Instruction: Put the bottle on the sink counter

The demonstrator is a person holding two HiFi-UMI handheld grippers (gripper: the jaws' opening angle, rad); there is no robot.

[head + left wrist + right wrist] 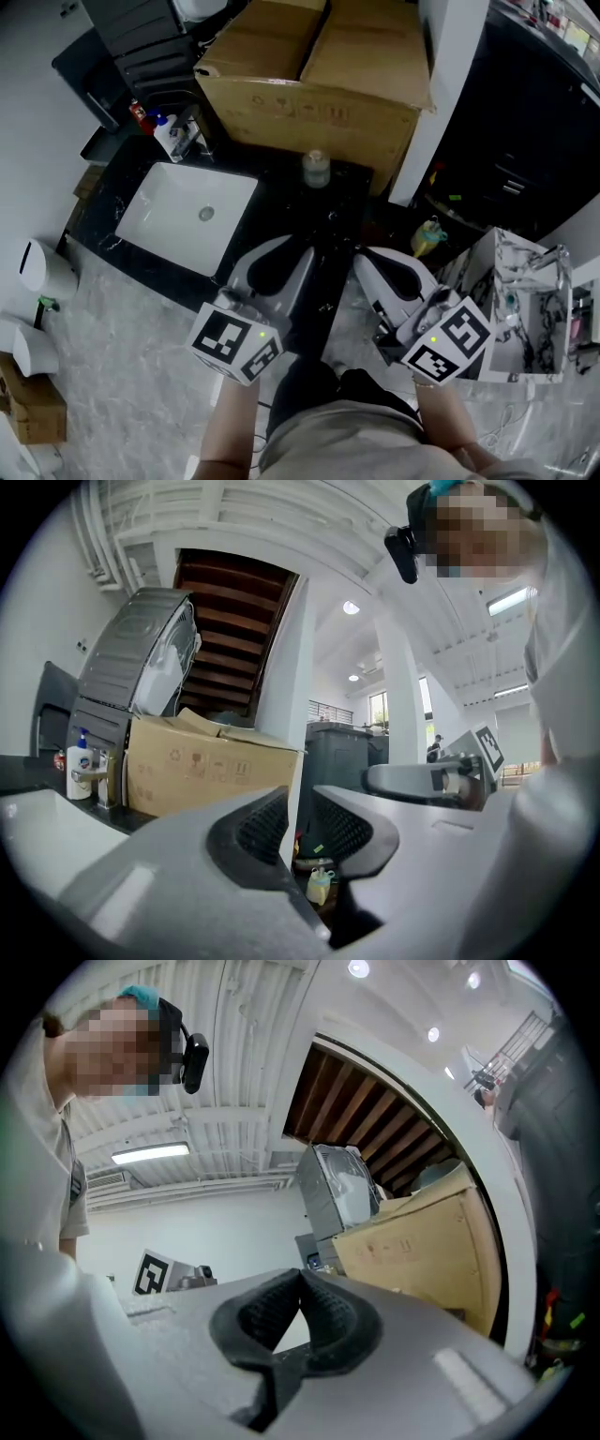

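1. My left gripper [298, 803]: white two-jaw claw held close to my body. The jaws are a narrow slit apart, with nothing in them. Risk: pushed at the bottle this narrow, the tips would likely topple it.
2. My right gripper [300, 1274]: jaw tips touching, empty.
3. Small pale-yellow plastic bottle with teal cap [428, 236]: off the counter, low beside its right end, near the white pillar [441, 103]. Risk: in this cramped corner a glancing touch could send it rolling.
4. Black stone sink counter [272, 178]: little free room between the white rectangular basin [178, 211] and the clear lidded jar [316, 169]. Risk: a careless set-down knocks the jar or tips the bottle into the basin.
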